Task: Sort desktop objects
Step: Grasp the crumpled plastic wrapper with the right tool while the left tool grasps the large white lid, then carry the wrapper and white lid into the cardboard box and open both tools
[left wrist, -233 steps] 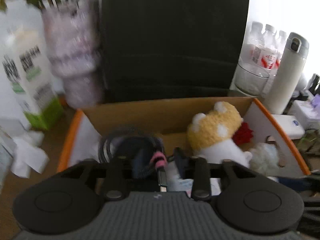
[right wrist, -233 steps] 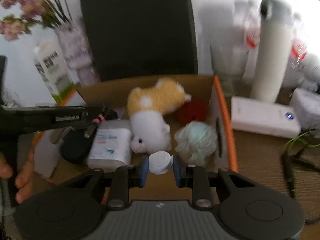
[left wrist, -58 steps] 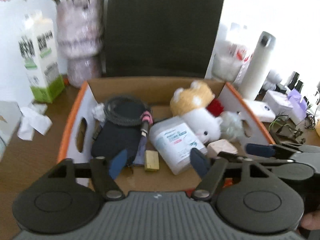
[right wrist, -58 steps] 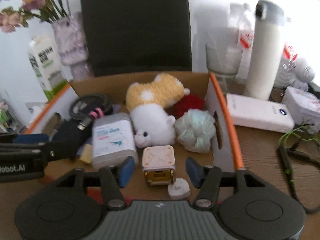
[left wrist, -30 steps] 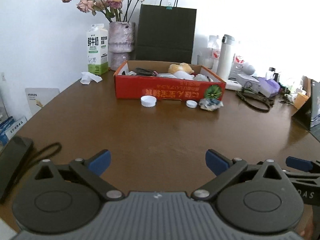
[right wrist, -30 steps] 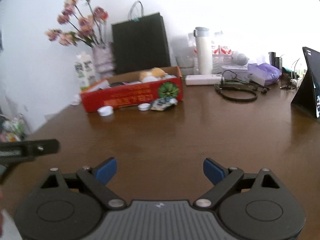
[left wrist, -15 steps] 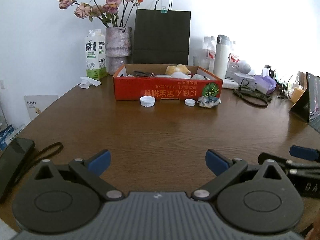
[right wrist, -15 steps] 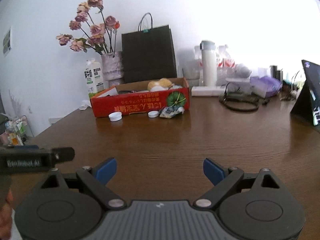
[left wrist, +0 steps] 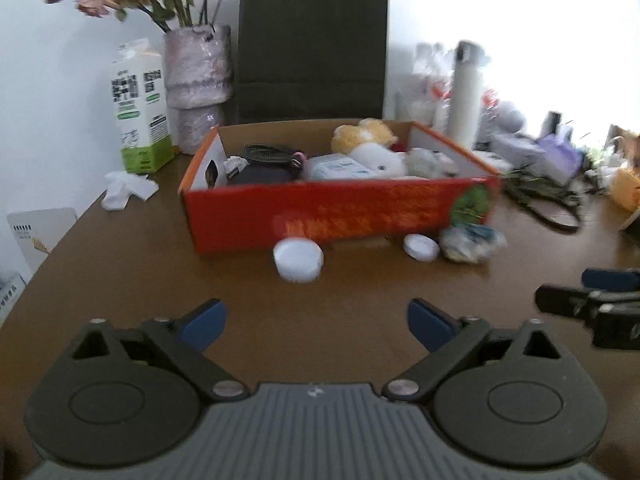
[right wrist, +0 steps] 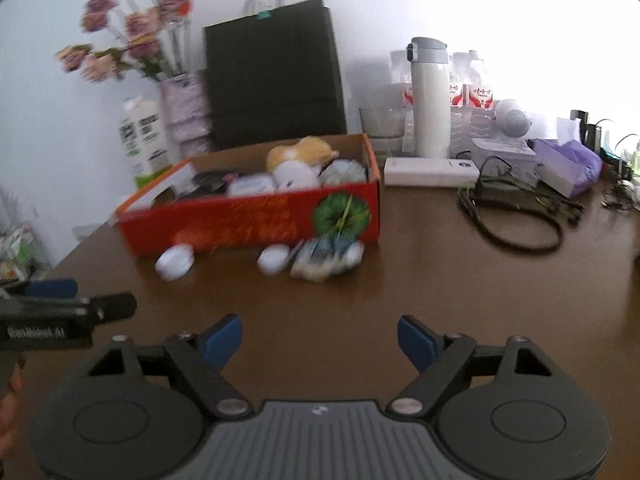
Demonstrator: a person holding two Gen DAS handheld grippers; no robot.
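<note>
The table at the frame's bottom looked like dark, polished wood with a soft sheen. The red box at centre seemed printed cardboard, raw brown inside. Behind it stood a matt black paper bag. A fluffy plush toy lay inside the box.
</note>
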